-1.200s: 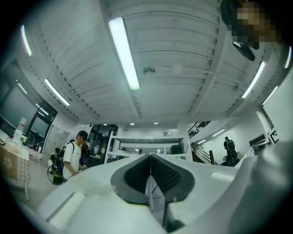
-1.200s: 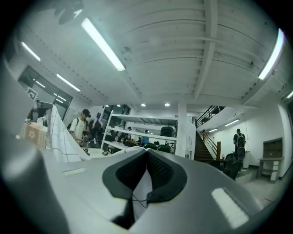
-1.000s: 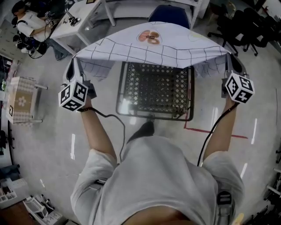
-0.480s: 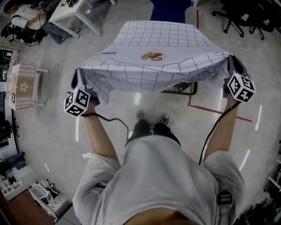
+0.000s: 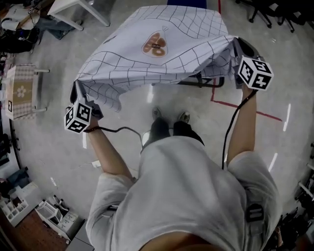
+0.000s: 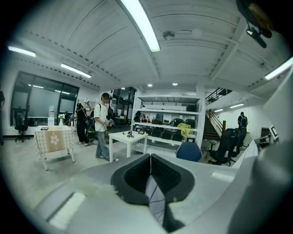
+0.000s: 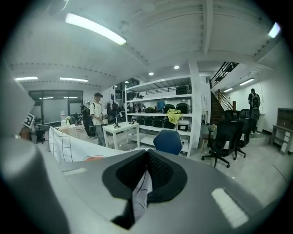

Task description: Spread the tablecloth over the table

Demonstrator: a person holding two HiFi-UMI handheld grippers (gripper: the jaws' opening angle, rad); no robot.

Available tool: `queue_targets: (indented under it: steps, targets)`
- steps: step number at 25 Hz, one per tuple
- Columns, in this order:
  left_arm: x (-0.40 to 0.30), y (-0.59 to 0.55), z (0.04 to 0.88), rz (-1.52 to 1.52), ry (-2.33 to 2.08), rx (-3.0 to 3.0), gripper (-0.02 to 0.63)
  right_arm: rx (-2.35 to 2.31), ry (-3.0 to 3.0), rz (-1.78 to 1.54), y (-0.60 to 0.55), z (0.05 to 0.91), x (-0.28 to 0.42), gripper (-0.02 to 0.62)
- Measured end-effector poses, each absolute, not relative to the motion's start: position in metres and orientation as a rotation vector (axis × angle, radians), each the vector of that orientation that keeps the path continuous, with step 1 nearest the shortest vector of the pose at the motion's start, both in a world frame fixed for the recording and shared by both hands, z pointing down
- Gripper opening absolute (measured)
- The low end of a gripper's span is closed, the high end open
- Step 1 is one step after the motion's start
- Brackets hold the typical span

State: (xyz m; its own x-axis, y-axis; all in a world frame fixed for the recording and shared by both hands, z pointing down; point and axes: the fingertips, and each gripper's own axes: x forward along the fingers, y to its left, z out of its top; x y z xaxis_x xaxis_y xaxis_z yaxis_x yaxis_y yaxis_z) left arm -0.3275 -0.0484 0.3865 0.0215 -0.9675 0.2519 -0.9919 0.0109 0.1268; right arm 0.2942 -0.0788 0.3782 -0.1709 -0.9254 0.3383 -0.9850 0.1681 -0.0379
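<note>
2 near corners of the cloth [image 5: 196,44] are pinched: 1 in my left tongs [image 5: 80,93], 1 in my right tongs [image 5: 239,45]. It billows over the table [image 5: 212,82]; next, I judge, lower it evenly.

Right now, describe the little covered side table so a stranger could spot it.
Start at the big grid-lined tablecloth held up mid-floor, then look to the head view's left edge. The side table there is draped in beige checked fabric with a pale flower, unlike the uncovered white table nearby.
</note>
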Motion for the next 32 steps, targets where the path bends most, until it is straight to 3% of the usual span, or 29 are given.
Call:
queue_targets:
  steps: [8, 13, 17, 32]
  targets:
    - [-0.316, -0.059, 0.42, 0.153, -1.805, 2.199, 0.023, 1.901, -1.99, 0.514, 0.039, 0.401, 0.36, 0.017]
    - [-0.269, -0.074, 0.431, 0.139, -1.662, 2.309, 0.022, 1.988, -1.857, 0.466, 0.051, 0.37, 0.397, 0.015]
    - [-0.272, -0.067, 0.435, 0.128, -1.682, 2.254, 0.022, 1.96, -1.852, 0.491, 0.039, 0.371, 0.397, 0.014]
    - [-0.291, -0.074, 0.299, 0.098, -1.928, 2.303, 0.023, 1.778, -2.049, 0.534, 0.032, 0.402, 0.372, 0.015]
